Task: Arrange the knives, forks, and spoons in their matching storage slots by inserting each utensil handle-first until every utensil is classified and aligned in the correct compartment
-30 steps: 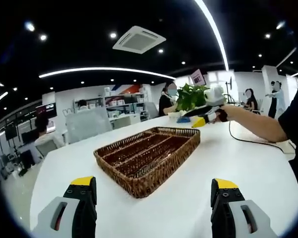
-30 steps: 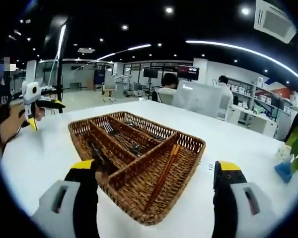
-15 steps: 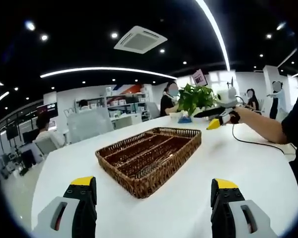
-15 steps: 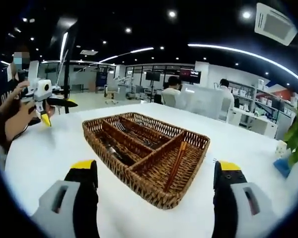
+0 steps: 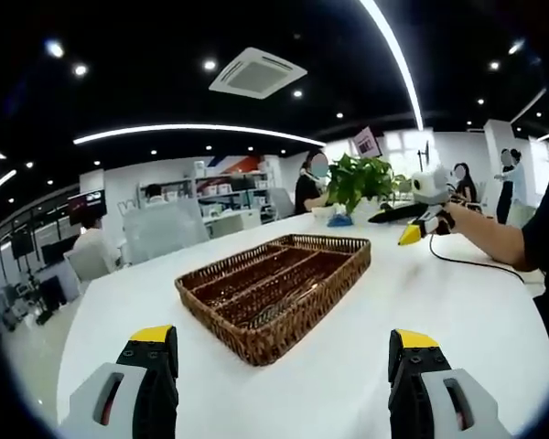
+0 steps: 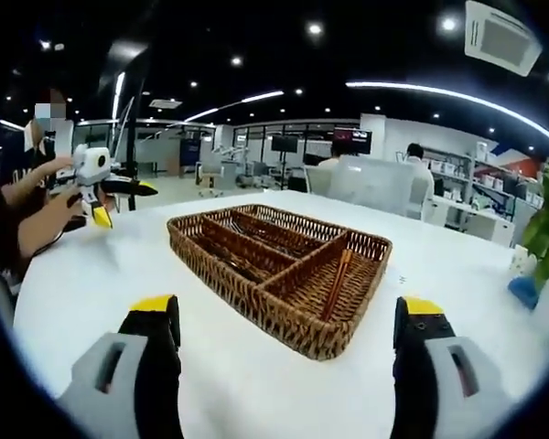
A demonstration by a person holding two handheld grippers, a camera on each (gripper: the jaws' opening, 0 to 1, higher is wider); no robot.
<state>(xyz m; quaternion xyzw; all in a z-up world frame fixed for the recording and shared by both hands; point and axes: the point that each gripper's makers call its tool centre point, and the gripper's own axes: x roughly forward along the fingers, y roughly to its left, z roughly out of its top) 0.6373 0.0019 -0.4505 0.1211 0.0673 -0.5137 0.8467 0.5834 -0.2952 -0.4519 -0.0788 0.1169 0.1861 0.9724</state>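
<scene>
A basket [image 6: 284,274] sits on the table [image 6: 101,293], plant [image 5: 359,179] behind.

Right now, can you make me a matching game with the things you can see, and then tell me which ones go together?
Things:
1. wicker tray
2. plant
3. table
4. right gripper

Colours or states:
A. green and leafy
B. white
C. brown, woven, split into compartments
D. open, with yellow tips

Pairs: 1-C, 2-A, 3-B, 4-D
</scene>
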